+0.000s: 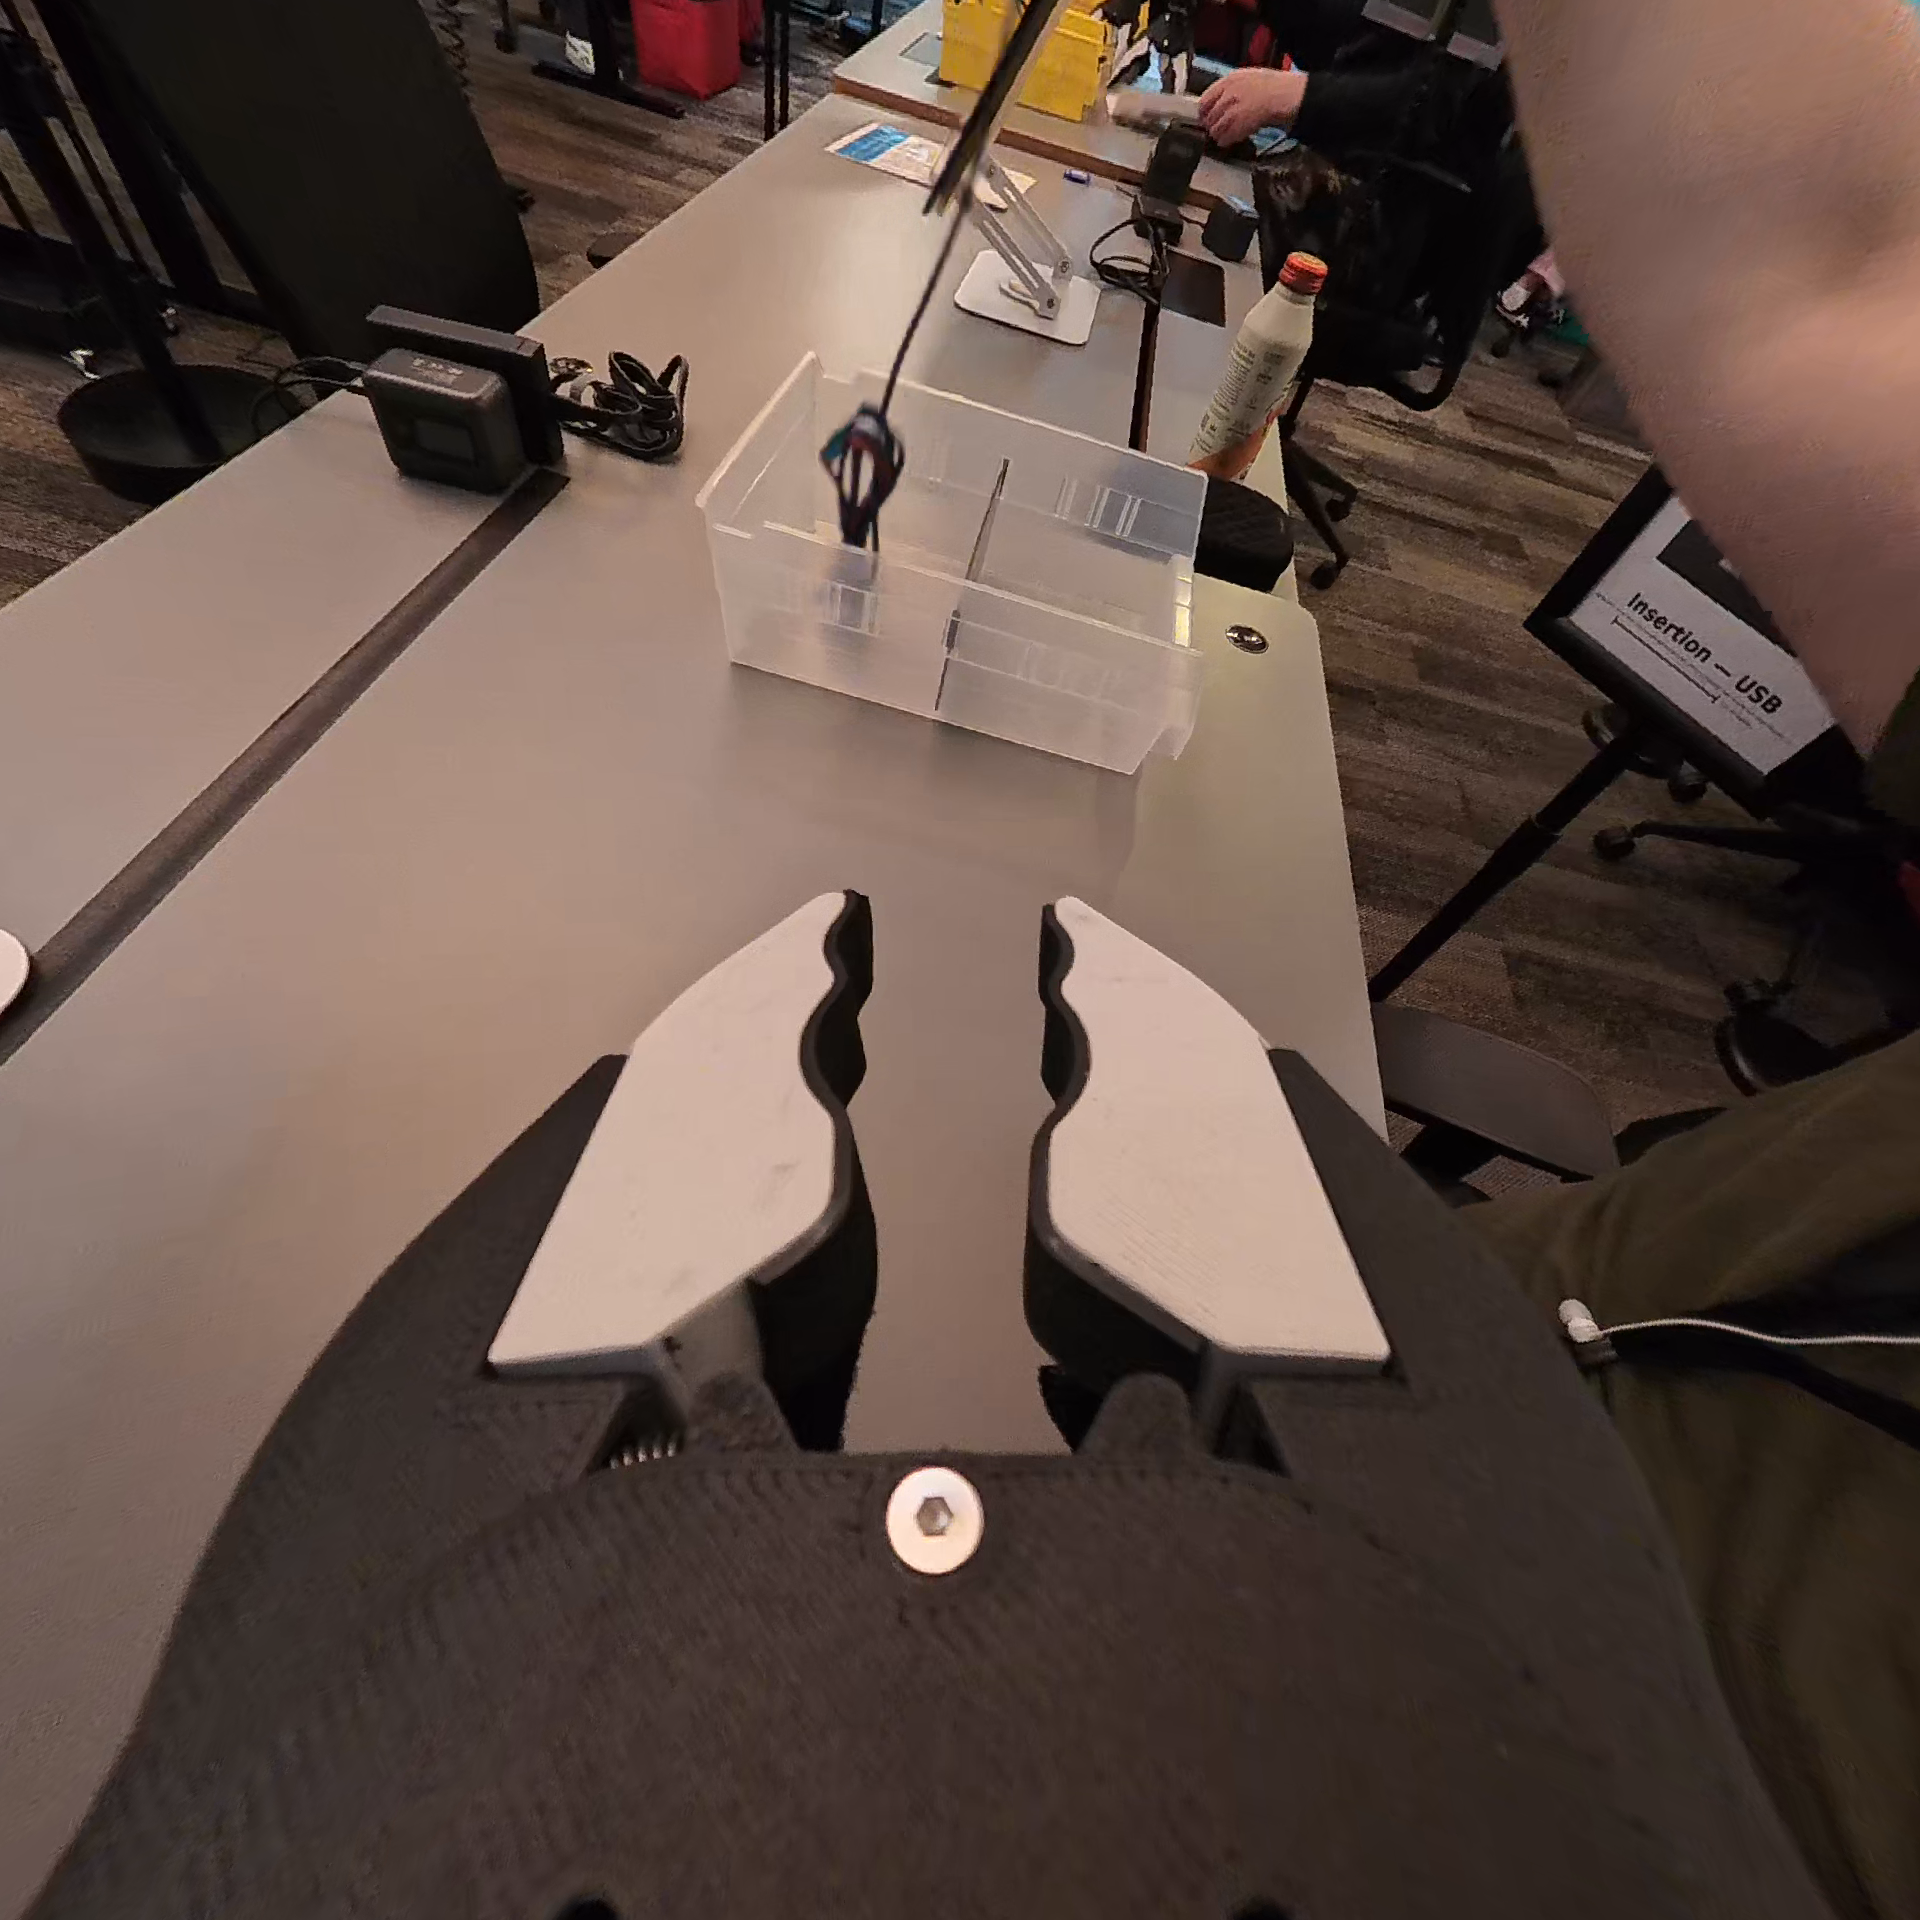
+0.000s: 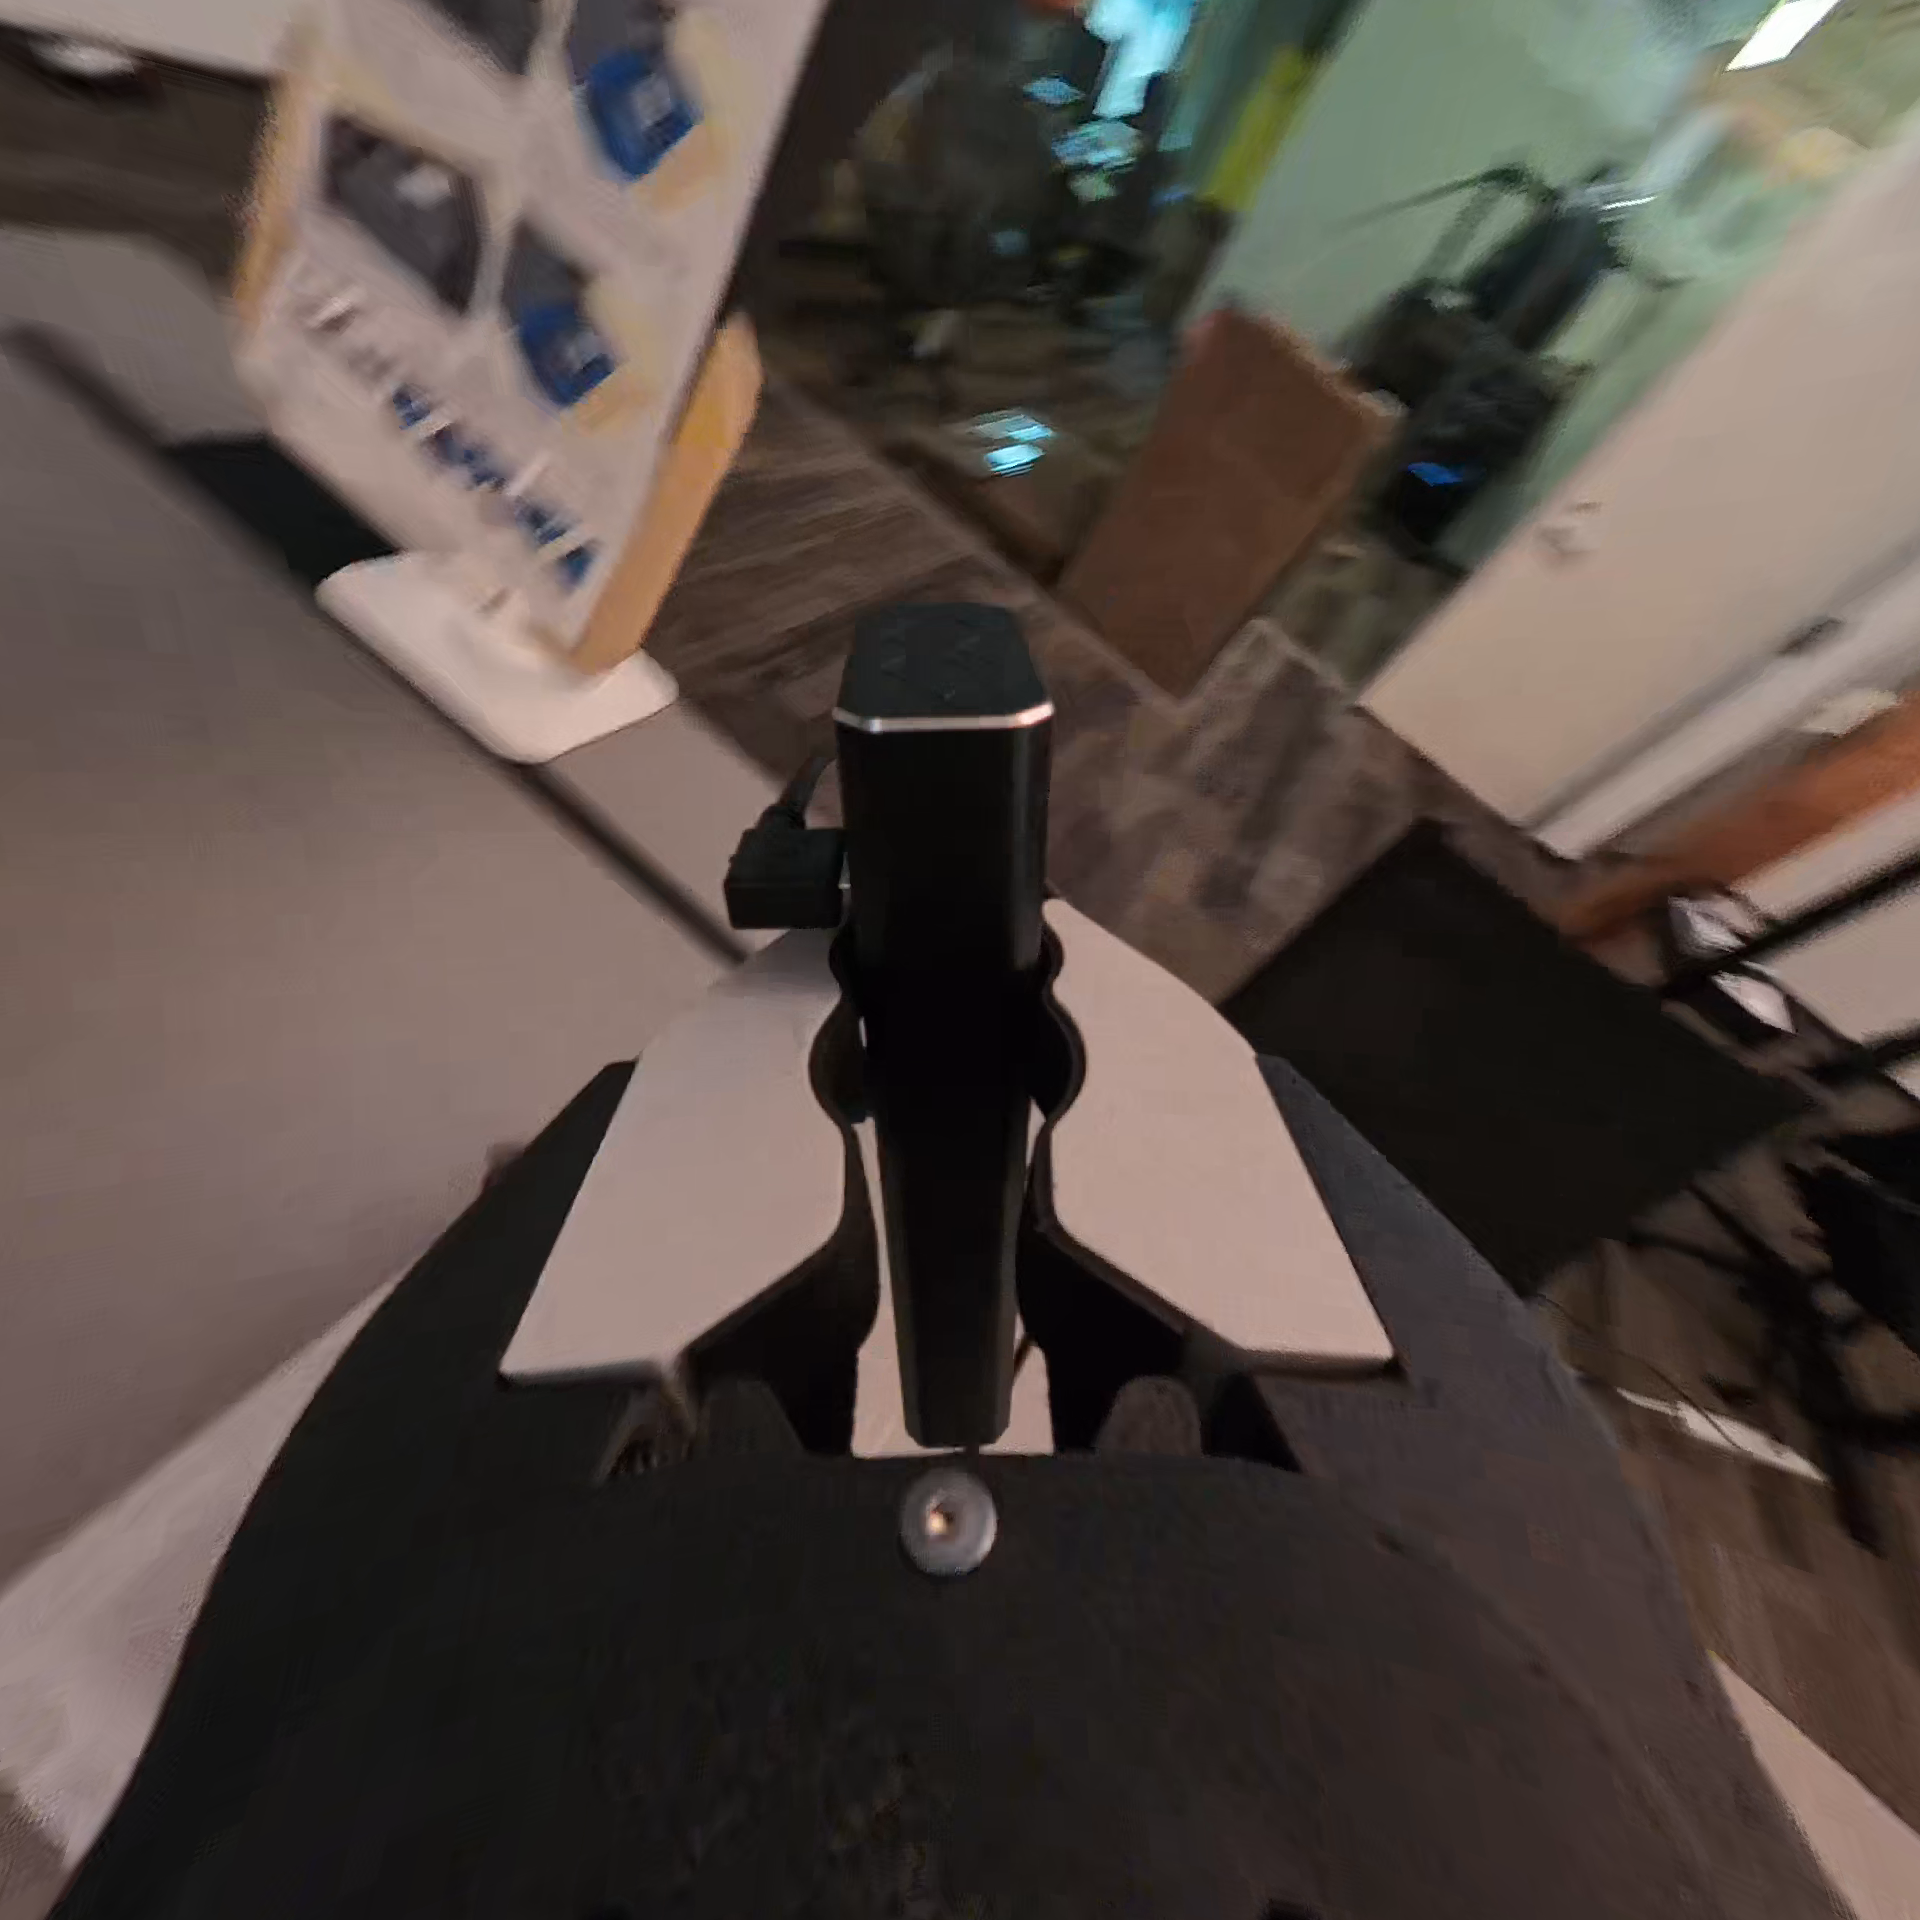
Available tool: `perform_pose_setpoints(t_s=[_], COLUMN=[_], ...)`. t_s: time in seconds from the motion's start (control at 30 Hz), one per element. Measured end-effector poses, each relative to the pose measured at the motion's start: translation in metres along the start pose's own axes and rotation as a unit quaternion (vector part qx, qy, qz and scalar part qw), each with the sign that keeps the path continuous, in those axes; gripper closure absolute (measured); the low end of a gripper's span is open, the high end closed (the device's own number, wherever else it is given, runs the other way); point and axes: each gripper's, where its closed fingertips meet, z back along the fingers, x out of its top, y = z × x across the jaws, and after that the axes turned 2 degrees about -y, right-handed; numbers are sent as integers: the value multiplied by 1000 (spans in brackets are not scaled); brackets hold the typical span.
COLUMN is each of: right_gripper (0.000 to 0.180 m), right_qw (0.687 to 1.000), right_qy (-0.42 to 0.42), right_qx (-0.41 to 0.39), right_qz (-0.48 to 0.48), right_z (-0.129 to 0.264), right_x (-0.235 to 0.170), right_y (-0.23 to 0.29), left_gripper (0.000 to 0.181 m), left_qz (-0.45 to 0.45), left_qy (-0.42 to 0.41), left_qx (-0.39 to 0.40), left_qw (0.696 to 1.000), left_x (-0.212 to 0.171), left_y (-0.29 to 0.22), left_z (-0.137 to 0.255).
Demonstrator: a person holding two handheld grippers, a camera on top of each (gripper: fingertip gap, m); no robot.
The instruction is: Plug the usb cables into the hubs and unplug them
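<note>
My right gripper [image 2: 943,956] is shut on a slim black USB hub [image 2: 940,831] and holds it up in the air, pointing forward. A black USB plug [image 2: 784,878] sits in the hub's left side. In the left wrist view the hub [image 1: 982,125] shows high up as a thin dark bar. Its black cable [image 1: 920,312] hangs down to a tied bundle [image 1: 862,468] that dangles over the left half of a clear plastic bin [image 1: 1039,665]. My left gripper [image 1: 956,914] is open and empty, low over the grey table [image 1: 416,883].
The bin has a centre divider. A black box device with coiled cables [image 1: 457,416] lies at the table's left. A bottle [image 1: 1262,353] and a white stand [image 1: 1023,281] are behind the bin. A framed sign on a tripod [image 1: 1683,665] and chairs stand to the right. The grippers' ends are close to 45 cm from one another.
</note>
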Motion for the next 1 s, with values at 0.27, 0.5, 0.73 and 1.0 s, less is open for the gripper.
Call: perform_pose_setpoints(t_s=[0.27,0.5,0.73,1.0], right_gripper=[152,152,152,141], right_qw=[963,938,898,875], right_qy=[228,275,376,419], right_qx=[128,116,228,241], right_qz=[-59,-179,-16,-6], right_z=[-27,-55,-94,-125], right_x=[-185,-224,-272,-301], right_y=[64,63,121,144], left_gripper=[152,152,152,151], left_qz=[4,6,11,5], left_qy=[4,37,71,59], left_qx=[-7,-7,-11,-15], left_qw=[1000,999,997,998], left_x=[-1,-11,-23,-17], left_y=[0,2,4,0], left_z=[-5,-21,-36,-36])
